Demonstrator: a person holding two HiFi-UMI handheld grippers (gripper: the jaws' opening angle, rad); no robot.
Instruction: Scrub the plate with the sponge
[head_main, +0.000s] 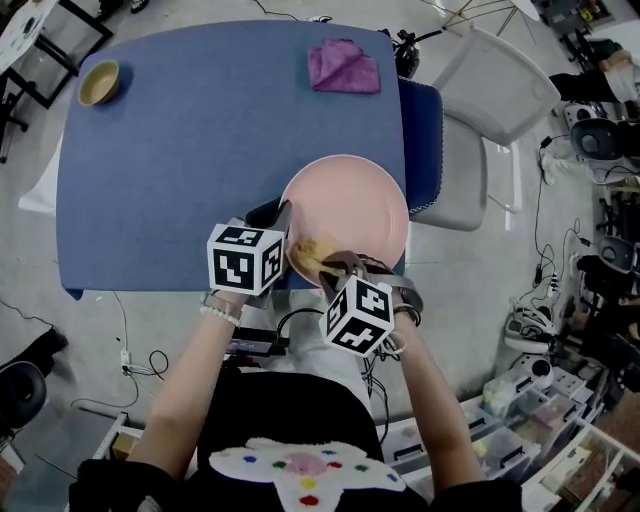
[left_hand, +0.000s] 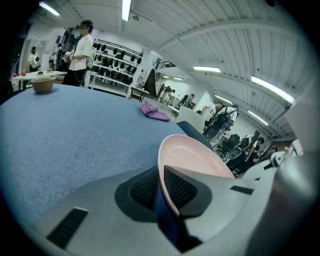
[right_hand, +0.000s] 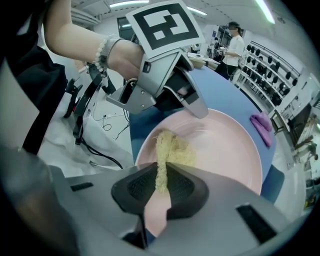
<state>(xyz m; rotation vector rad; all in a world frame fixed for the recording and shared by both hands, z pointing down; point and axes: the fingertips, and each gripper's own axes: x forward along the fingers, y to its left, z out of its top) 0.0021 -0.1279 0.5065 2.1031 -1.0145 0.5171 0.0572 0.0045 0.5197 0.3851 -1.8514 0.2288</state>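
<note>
A pink plate (head_main: 350, 205) lies at the near right edge of the blue table (head_main: 180, 150). My left gripper (head_main: 283, 222) is shut on the plate's left rim (left_hand: 161, 165), one pad on each side of it. The right gripper (head_main: 335, 265) is shut on a yellow sponge (right_hand: 167, 155), which rests on the plate's inner face (right_hand: 220, 150) near the near rim. In the head view the sponge (head_main: 308, 255) shows between the two marker cubes. In the right gripper view the left gripper (right_hand: 192, 97) holds the rim just beyond the sponge.
A purple cloth (head_main: 343, 67) lies at the far edge of the table and a tan bowl (head_main: 99, 82) sits at the far left corner. A white chair (head_main: 490, 120) stands to the right of the table. Cables and equipment crowd the floor on the right.
</note>
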